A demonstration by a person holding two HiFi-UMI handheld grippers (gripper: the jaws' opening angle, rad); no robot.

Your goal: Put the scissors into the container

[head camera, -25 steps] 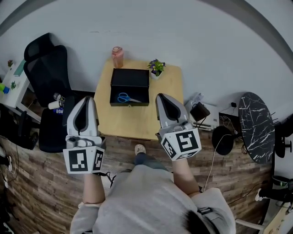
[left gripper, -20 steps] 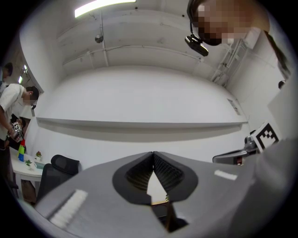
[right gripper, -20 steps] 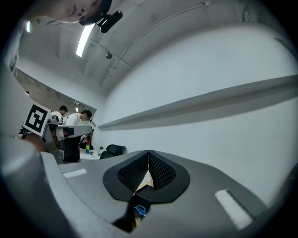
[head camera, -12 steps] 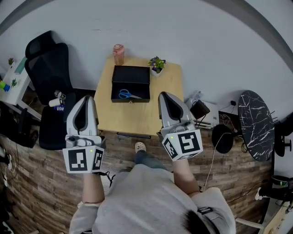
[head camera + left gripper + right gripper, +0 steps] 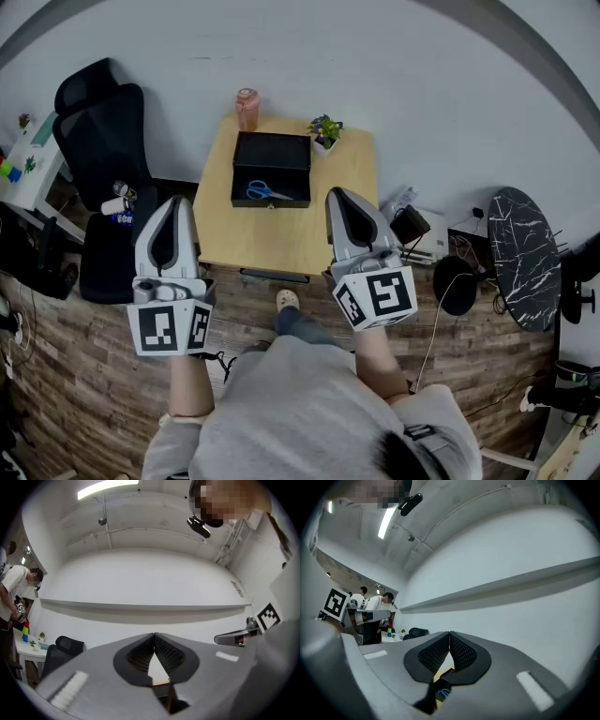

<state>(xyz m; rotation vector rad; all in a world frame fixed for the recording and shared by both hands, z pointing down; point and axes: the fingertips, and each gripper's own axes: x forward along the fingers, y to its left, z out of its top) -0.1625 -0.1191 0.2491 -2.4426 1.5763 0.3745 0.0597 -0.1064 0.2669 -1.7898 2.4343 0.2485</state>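
Both grippers closed and empty, scissors lying in the container.
Left gripper (image 5: 177, 201) and right gripper (image 5: 336, 193): jaws meet at the tips with nothing between them, noses pointing away from the person. Left is off the table's (image 5: 281, 246) near-left corner, right is over its near-right edge. Both are well short of the black container (image 5: 272, 149) at the far side. The scissors (image 5: 265, 193) lie flat inside, long axis left-right, blue handles left, blades right.
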